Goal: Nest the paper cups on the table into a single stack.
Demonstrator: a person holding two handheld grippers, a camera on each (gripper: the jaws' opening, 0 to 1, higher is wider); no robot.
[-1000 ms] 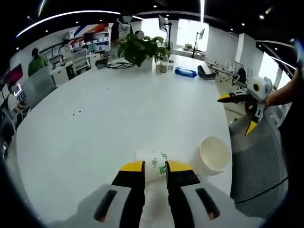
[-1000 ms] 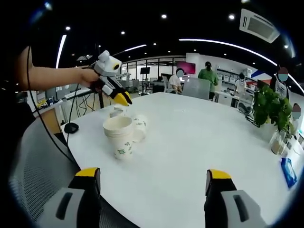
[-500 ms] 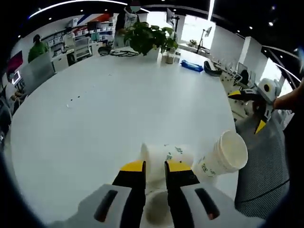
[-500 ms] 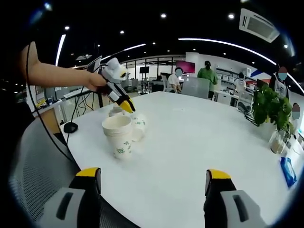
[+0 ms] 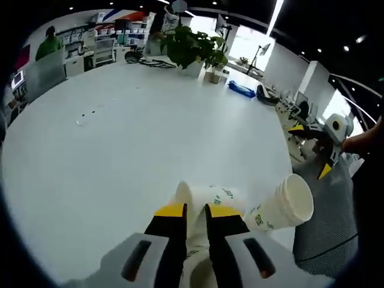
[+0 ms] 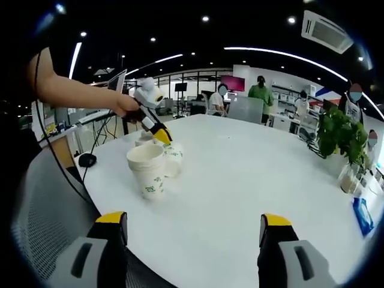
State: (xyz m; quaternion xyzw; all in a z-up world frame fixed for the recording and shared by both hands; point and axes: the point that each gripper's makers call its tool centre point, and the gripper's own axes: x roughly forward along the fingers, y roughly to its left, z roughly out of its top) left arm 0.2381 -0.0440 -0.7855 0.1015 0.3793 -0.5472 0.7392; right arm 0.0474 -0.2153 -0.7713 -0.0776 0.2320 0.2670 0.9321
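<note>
Showing green printed marks on the paper cups (image 5: pixel 273 210) and on the near cup (image 6: pixel 150 174), perhaps a small square logo, too blurred to read. Carrying no legible words, brands or numbers anywhere else.

Around the cup stack (image 6: pixel 148 174) we see broad bare counter (image 6: pixel 252 180) toward the potted plant (image 6: pixel 342 141), so tongs could pass freely there. Just behind the stack, the lying cup (image 6: pixel 173 159) and the left tongs (image 6: pixel 161 135) block that side. A mesh chair (image 6: pixel 42 204) crowds the near edge.
</note>
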